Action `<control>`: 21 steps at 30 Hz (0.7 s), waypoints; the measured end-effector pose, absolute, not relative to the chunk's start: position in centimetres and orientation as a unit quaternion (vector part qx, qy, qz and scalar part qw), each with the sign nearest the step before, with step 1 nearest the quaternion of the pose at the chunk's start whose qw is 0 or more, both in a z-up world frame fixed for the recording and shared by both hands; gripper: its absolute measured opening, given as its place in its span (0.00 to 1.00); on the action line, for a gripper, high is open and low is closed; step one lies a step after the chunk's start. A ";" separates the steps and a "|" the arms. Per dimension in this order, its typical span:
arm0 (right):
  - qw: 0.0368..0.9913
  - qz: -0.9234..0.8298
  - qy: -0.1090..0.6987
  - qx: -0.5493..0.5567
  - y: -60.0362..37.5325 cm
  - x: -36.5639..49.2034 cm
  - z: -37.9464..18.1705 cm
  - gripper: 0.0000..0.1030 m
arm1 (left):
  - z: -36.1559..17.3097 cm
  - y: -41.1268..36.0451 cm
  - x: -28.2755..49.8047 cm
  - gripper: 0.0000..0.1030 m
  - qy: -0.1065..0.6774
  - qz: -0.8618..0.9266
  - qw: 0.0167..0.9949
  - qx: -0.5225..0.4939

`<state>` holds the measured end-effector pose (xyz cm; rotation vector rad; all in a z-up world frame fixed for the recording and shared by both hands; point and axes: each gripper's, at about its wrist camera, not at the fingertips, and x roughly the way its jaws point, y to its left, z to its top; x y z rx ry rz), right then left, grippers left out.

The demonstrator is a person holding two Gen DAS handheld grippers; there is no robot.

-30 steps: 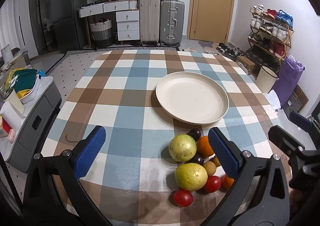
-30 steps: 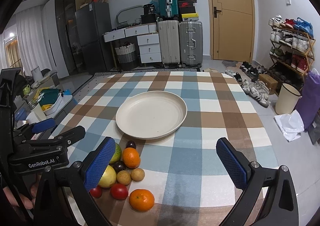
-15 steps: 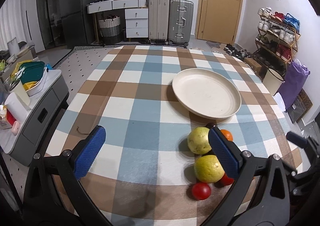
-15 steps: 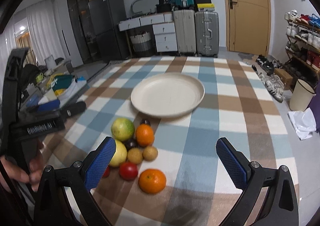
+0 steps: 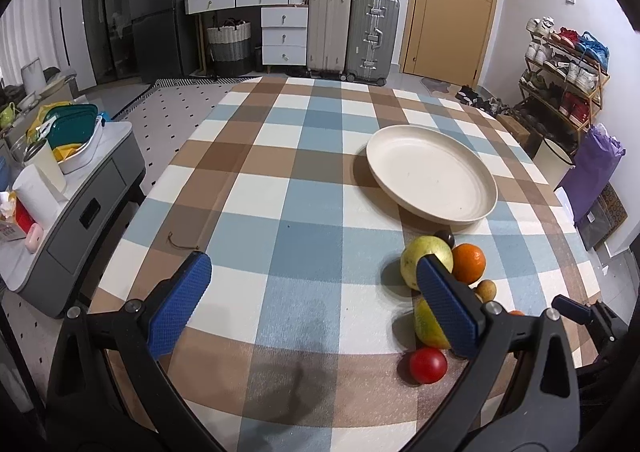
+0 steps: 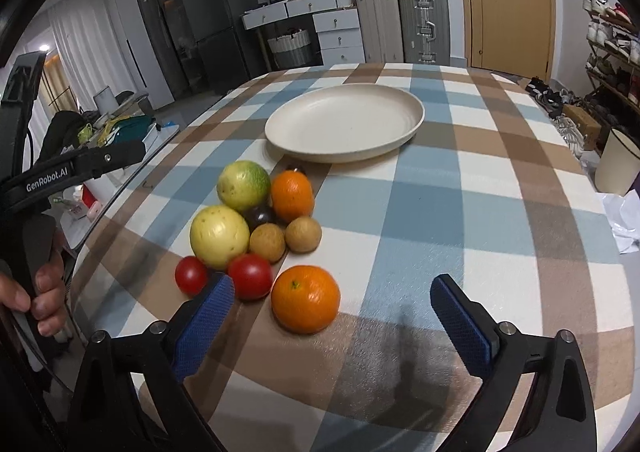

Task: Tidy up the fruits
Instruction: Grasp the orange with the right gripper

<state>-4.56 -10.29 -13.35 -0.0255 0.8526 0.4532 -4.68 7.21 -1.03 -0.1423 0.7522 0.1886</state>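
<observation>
The round orange tangerine (image 6: 305,299), stem dimple facing up towards me, has no long axis to speak of. It sits nearest me in the fruit cluster, just ahead of my right tongs (image 6: 332,326), whose jaws are closing with nothing pressed between them. My left tongs (image 5: 312,306) are released and empty over the checked bench (image 5: 304,188). The round cream plate (image 6: 344,124) lies beyond.

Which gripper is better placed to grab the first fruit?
Right gripper: its closing jaws frame the loose round orange, nothing gripped. The left gripper faces bare checked tablecloth, with the fruit pile off to its side.
</observation>
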 end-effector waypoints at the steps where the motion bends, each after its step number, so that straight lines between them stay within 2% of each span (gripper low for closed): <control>1: 0.884 0.220 0.412 -0.013 -10.2 -4.6 -13.6 0.93 | -1.1 7.2 -4.7 0.99 0.368 0.092 0.923 -0.069; 4: 0.880 0.226 0.418 -0.013 -10.0 -4.5 -13.9 0.87 | -1.3 7.4 -4.9 0.99 0.370 0.095 0.922 -0.068; 10: 0.872 0.235 0.430 -0.009 -9.8 -4.2 -14.8 0.69 | -1.9 7.5 -4.9 0.99 0.378 0.107 0.918 -0.063; 12: 0.867 0.243 0.435 -0.004 -9.8 -4.1 -15.1 0.55 | -2.1 7.6 -4.9 0.99 0.380 0.105 0.917 -0.064; 15: 0.861 0.262 0.435 0.012 -9.8 -4.2 -15.3 0.40 | -2.6 7.7 -5.0 0.99 0.385 0.091 0.916 -0.070; 21: 0.859 0.268 0.434 0.027 -10.1 -4.0 -15.4 0.39 | -3.7 8.0 -5.3 0.99 0.402 0.033 0.909 -0.108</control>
